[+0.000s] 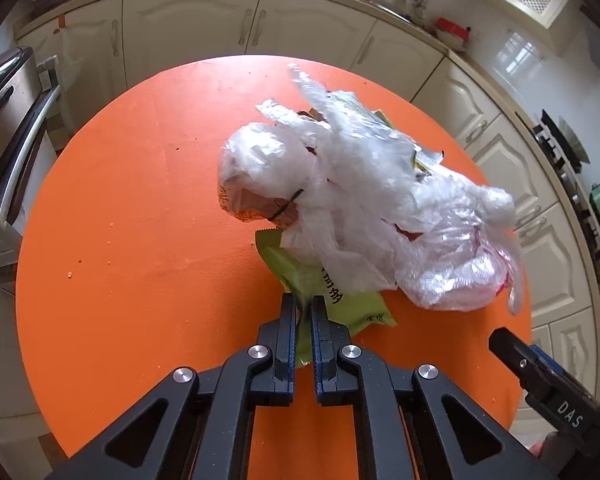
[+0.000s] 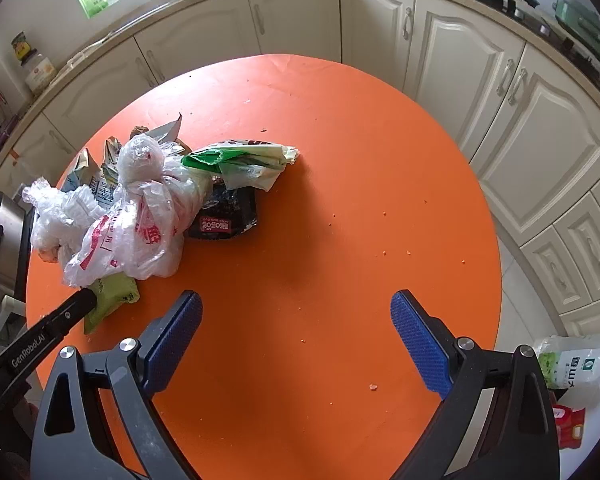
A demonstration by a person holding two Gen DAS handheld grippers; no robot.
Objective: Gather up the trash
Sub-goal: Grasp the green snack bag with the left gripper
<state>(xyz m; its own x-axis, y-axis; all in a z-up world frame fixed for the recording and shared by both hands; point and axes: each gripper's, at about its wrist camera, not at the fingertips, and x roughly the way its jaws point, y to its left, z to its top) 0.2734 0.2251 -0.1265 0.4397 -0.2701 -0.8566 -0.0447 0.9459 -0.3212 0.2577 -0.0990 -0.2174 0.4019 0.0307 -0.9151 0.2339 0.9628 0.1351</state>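
**Left tool pinched the green wrapper; right tool waited open**

The step in hand looked like the first pickup from the trash heap. The left tool (image 1: 303, 312) had its jaws drawn nearly together on the near edge of the green wrapper (image 1: 340, 300), which lay flat on the orange counter (image 1: 140, 220) and ran partly under the pile of clear plastic bags (image 1: 364, 200). A thin strip of the wrapper showed between the pads, so it appeared gripped, though not lifted. The right tool (image 2: 296, 340) hung over bare counter, jaws spread wide and holding nothing, near the heap but apart from it. Behind the bags lay a black packet (image 2: 226, 216) and a green-and-white bag (image 2: 244, 160), both untouched.

The next move would probably call for drawing the wrapper out from under the bags without dragging the whole heap along. The right tool could steady or take the bags. No bin was visible in either view, so where the trash should go could not be told.
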